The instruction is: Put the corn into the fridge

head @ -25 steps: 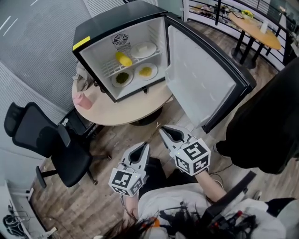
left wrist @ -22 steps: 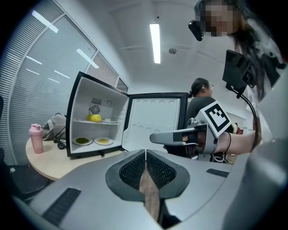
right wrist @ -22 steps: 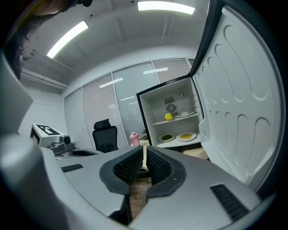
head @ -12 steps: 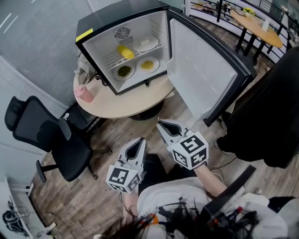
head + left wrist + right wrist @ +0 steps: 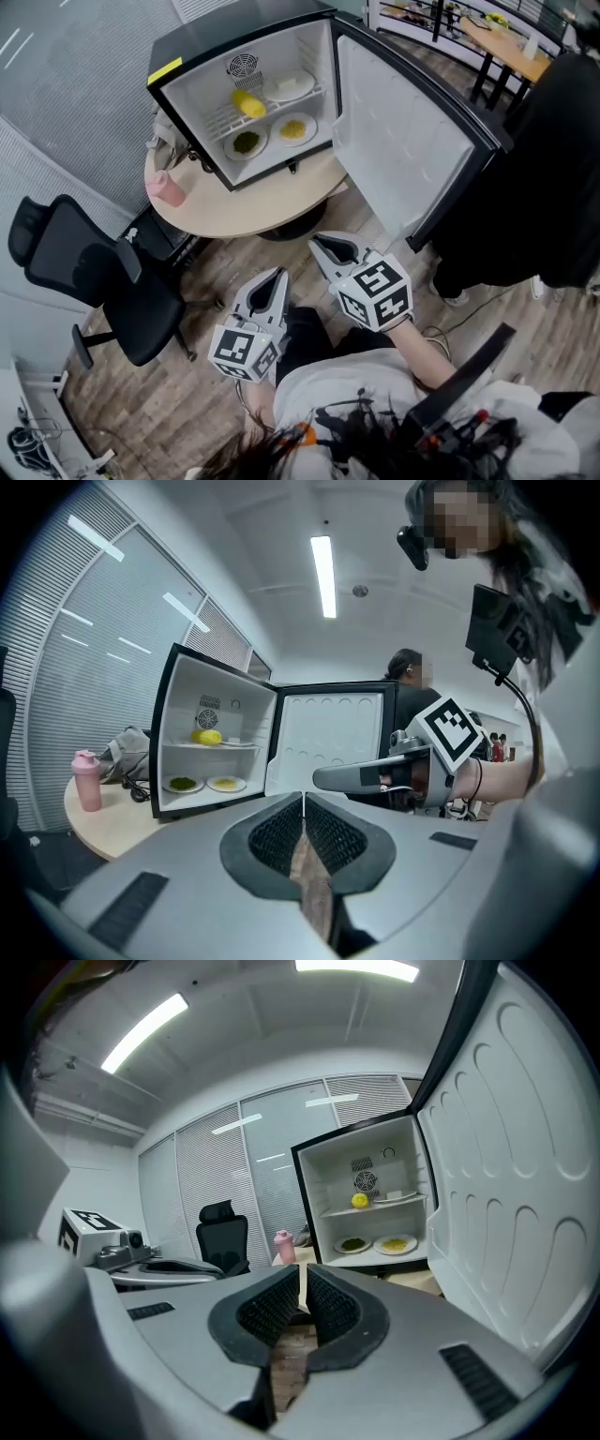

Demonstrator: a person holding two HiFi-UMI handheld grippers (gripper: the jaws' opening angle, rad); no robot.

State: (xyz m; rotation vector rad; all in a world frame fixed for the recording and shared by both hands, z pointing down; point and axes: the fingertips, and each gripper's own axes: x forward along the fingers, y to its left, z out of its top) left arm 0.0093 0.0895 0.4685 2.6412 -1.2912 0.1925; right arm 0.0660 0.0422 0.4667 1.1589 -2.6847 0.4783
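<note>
Corn [image 5: 249,103] seen on upper wire shelf of fridge [image 5: 225,42], just beside white plate [image 5: 290,86]. Green-topped plate [image 5: 246,142] and yellow-topped plate [image 5: 292,128] set on level below. Fridge door [image 5: 394,141] swung wide open. Fridge stood on round tabletop [image 5: 253,211]; pink bottle [image 5: 169,188] placed at tabletop's left edge. Left gripper [image 5: 277,278] and right gripper [image 5: 319,246] held over wood floor, well apart from fridge. Jaws of both pressed together, nothing pinched.

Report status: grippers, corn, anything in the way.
Left gripper and right gripper shut, both empty. Corn on the fridge top shelf. Door open, nothing blocking.
</note>
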